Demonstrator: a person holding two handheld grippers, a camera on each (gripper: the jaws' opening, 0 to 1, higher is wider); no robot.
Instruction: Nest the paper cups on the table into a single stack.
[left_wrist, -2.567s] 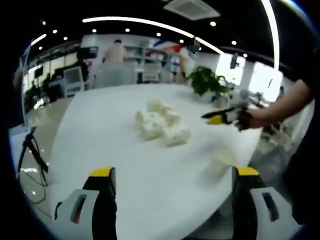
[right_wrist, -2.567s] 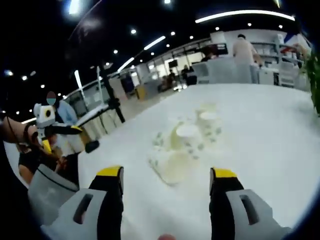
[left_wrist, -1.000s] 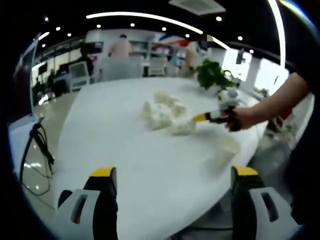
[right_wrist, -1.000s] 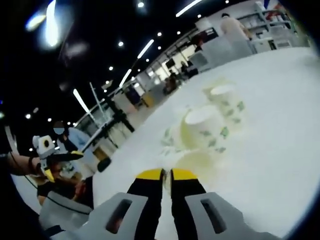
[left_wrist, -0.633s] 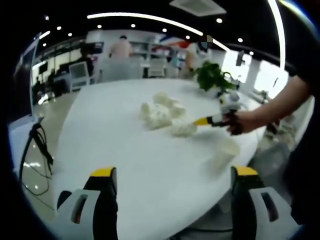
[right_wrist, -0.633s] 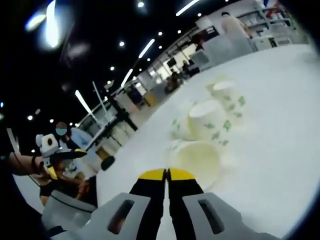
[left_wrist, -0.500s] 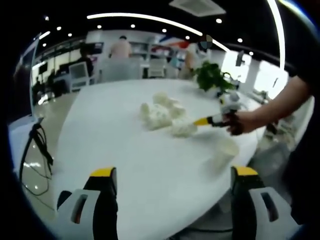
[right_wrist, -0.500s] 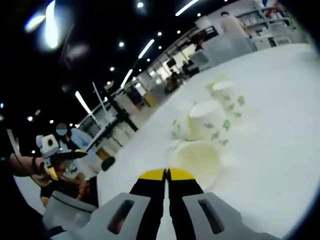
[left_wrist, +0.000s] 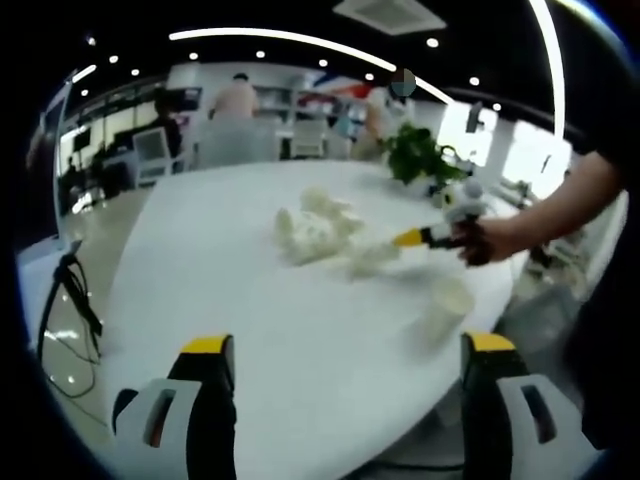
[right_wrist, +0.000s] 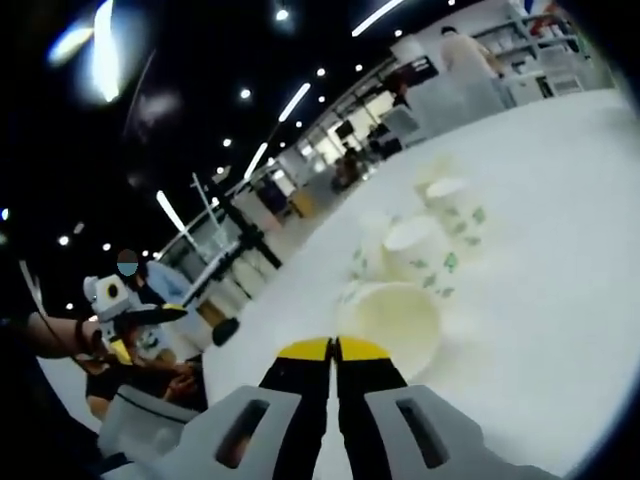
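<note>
In the right gripper view, we see our right gripper (right_wrist: 333, 348) with its yellow-tipped jaws pressed together on the near rim of a white paper cup with a green leaf print (right_wrist: 392, 317). That cup is tipped so its open mouth faces the camera. Just beyond it, on the broad white table (right_wrist: 560, 250), stand more leaf-printed paper cups (right_wrist: 425, 245) in a loose cluster, upright with mouths up; the farthest ones are too blurred to count. At the far left of this view, the left gripper (right_wrist: 150, 318) appears, held by a hand (right_wrist: 95, 340).

In the left gripper view, we see our left gripper (left_wrist: 340, 345) with its jaws wide apart and nothing between them, held above the near edge of the table (left_wrist: 200, 260). Further across the table, the right gripper (left_wrist: 412, 238) comes in from the right in a hand (left_wrist: 480, 240), its yellow tip at the held cup (left_wrist: 372, 258), which touches or lies just beside the cluster of cups (left_wrist: 310, 225). A single plain white paper cup (left_wrist: 445, 305) stands upright apart from them, near the table's right edge. A green potted plant (left_wrist: 420, 160) sits at the table's far side.
</note>
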